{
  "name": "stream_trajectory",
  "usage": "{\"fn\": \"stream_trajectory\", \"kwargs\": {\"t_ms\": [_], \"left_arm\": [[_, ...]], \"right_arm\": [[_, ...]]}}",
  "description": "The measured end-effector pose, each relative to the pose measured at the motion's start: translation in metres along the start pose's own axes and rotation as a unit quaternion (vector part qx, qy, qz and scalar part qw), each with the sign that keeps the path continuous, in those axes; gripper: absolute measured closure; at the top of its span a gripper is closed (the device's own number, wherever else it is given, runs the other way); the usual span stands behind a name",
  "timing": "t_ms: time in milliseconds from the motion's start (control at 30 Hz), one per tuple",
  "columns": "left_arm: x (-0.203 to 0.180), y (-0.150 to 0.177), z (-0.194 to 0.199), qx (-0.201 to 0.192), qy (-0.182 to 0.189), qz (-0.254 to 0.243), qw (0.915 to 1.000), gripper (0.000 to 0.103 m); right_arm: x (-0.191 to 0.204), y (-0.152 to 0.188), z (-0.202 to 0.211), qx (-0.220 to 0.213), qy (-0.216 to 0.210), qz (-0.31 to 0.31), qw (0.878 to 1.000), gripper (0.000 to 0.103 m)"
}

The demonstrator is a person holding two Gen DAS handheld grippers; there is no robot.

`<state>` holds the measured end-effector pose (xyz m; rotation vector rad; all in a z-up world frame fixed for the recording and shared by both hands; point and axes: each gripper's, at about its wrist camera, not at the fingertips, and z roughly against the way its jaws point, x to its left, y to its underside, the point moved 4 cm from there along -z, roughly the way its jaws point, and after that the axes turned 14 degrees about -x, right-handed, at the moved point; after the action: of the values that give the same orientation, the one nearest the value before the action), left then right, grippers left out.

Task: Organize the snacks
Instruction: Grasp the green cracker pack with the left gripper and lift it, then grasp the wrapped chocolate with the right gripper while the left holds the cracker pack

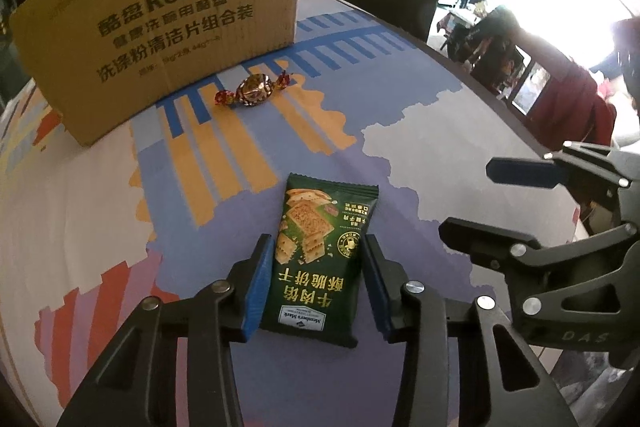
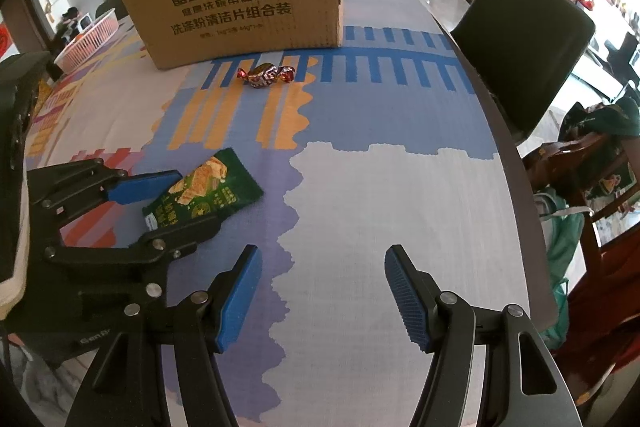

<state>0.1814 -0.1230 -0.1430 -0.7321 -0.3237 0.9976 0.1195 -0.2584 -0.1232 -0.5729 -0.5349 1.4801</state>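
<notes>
Well, my landmark is the cardboard box [image 1: 160,27] standing at the far side of the table [image 2: 400,207] with its patterned cloth. Just in front of the box lies a wrapped candy [image 1: 252,89], and well nearer to me than that lies the green cracker packet [image 1: 316,259], flat on the cloth.

What worries me is the pinch. The packet is slick film lying flat, and I judge that if my pads close only on its edges it may buckle upward or squirt out forward, toward the box. Pressing too low could also catch the cloth and drag it, candy and all.

My left tongs [image 1: 316,287] straddle the packet's near half, narrowed around it: the left pad looks to be at the packet's edge, while a thin gap shows at the right one, so I would not call it gripped yet. My right tongs [image 2: 324,295], nearer than the packet and off to its right, stand spread over bare cloth, holding nothing.
</notes>
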Motion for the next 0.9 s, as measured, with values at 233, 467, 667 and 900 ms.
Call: {"fn": "stream_trajectory", "kwargs": {"t_ms": [233, 467, 667, 900], "left_arm": [[0.012, -0.004, 0.008, -0.007, -0.017, 0.051, 0.9985, 0.061], [0.033, -0.014, 0.018, -0.011, -0.040, 0.093, 0.9948, 0.061], [0.053, -0.031, 0.026, -0.027, -0.080, 0.107, 0.9906, 0.061], [0.073, -0.041, 0.023, -0.024, -0.114, 0.133, 0.9842, 0.061]], "right_arm": [[0.003, -0.003, -0.002, -0.004, -0.011, -0.001, 1.000, 0.039], [0.010, -0.020, -0.008, -0.023, -0.023, 0.009, 0.999, 0.038], [0.018, -0.046, -0.015, -0.048, -0.040, 0.030, 0.998, 0.038], [0.028, -0.077, -0.030, -0.057, -0.052, 0.073, 0.994, 0.039]]}}
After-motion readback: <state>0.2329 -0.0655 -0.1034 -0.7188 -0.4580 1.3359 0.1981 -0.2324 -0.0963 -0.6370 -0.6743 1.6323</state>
